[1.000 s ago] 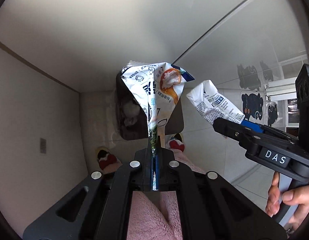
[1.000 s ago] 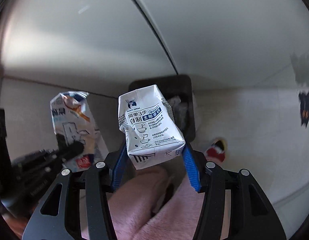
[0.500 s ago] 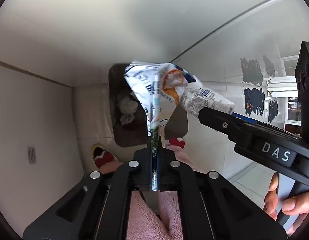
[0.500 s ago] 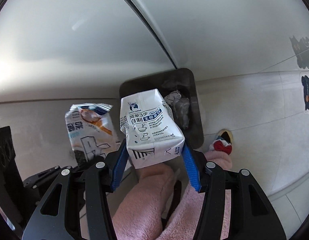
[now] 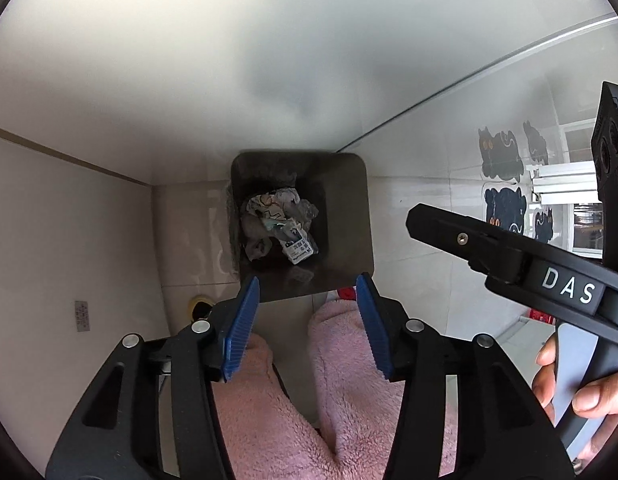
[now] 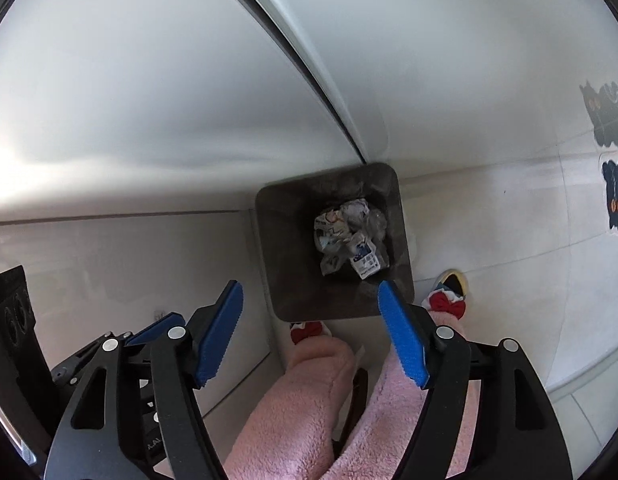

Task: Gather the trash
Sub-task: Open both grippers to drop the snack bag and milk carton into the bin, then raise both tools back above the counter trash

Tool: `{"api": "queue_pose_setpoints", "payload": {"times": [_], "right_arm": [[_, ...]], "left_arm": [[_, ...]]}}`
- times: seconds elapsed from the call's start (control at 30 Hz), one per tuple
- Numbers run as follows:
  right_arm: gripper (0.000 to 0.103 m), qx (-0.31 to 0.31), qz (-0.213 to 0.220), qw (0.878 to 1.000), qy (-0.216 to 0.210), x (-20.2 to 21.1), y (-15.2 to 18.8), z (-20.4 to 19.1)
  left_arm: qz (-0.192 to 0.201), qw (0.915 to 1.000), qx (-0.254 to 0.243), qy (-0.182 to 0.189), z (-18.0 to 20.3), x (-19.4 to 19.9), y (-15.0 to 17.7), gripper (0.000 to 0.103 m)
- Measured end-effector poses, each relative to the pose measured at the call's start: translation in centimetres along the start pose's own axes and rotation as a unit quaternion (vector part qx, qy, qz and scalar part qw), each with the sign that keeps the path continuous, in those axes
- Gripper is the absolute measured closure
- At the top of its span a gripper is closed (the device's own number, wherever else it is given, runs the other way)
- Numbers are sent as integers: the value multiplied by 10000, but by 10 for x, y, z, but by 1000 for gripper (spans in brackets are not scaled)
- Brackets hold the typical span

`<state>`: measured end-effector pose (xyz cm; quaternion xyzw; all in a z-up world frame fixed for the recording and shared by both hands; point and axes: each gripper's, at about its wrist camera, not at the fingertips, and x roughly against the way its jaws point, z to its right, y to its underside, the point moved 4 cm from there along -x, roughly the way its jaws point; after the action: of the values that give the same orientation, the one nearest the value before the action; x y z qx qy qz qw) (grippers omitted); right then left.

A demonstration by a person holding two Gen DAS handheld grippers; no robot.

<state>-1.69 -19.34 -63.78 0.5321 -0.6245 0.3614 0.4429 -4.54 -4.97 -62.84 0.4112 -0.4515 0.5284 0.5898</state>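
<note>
Trash [image 5: 283,226] now in bin [image 5: 351,216]; left tool [image 5: 308,292], right tool [image 6: 311,300] just spread, both emptied.

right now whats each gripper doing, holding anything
left gripper: open, empty, fingers just opened above the trash bin.
right gripper: open, empty, fingers just opened.

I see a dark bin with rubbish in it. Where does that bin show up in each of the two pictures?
Left wrist view: the dark bin sits at the middle, just above the open left hand-held gripper.
Right wrist view: the bin sits right of the middle, above the open right hand-held gripper.
Shared landmark: the white carton lying among the crumpled rubbish inside.
</note>
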Motion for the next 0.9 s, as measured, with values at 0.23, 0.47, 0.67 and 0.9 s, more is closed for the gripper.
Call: {"api": "queue_pose_setpoints", "payload": {"times": [0.23,0.47,0.67,0.9], "right_arm": [[18,202,316,9992,128,54,5,-12],[9,717,864,9926,470,136,21,-21],[5,949,1404,9840,548,207,28,-29],[5,1109,2093,9695,631,279,11,-41]], "left_arm": [[310,9994,-146,-9,11,55,8,47],[811,9958,-426,-81,24,137,23,29],[1318,9894,-588,-152,38,207,24,13],[1929,9774,-852,-149,57,278,2,8]]}}
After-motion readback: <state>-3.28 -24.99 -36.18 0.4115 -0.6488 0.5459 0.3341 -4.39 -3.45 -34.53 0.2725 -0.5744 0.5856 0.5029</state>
